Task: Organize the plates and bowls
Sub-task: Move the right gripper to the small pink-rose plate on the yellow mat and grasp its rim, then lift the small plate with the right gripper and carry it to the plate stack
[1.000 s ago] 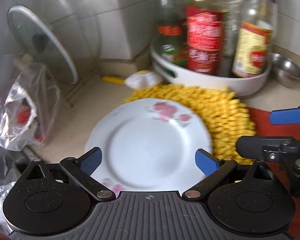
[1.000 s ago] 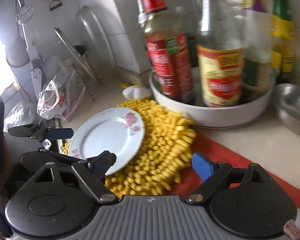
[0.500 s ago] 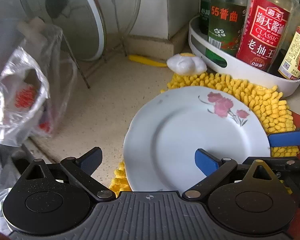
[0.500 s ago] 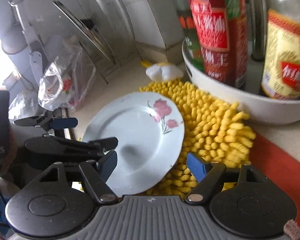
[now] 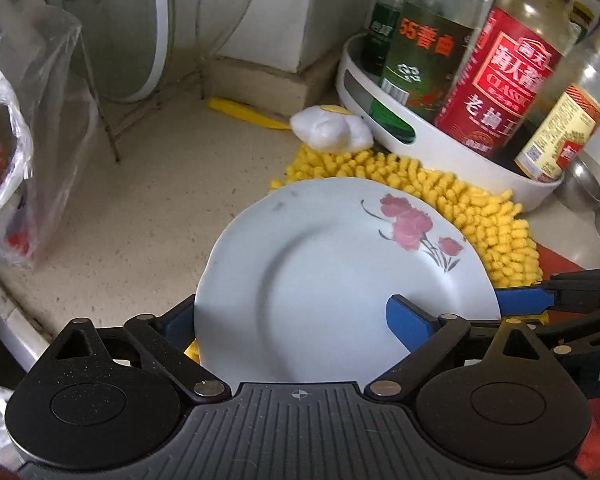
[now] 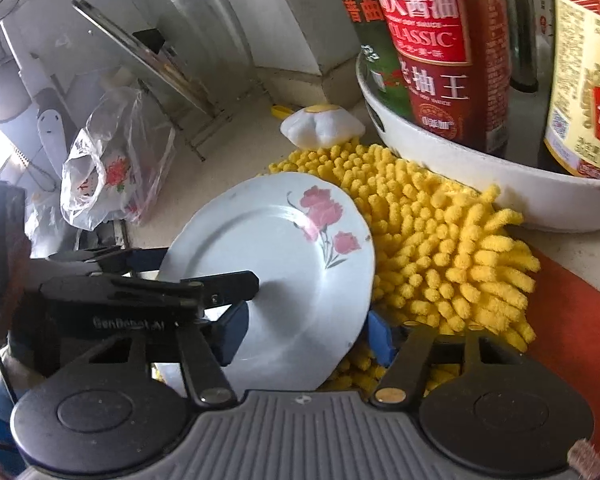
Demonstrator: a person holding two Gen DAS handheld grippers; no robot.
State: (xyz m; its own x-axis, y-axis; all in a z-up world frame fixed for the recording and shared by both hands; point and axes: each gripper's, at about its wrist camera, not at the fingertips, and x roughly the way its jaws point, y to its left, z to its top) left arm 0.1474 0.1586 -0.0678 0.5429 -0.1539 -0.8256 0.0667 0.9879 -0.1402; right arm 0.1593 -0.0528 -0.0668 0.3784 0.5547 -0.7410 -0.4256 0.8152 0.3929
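The flowered plate (image 6: 276, 276) lies half on the yellow mat (image 6: 432, 240), half on the table (image 5: 140, 216). Both the left tongs (image 5: 290, 318) and the right tongs (image 6: 304, 336), which have just been closing, straddle its near rim, neither visibly pinching. Next, I judge: clamp, then lift level.

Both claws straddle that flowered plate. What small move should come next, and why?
Probably close the right gripper fully: its jaws have just been closing with the plate rim between them, seemingly not yet pinching, and the plate rests tilted on the yellow mat.
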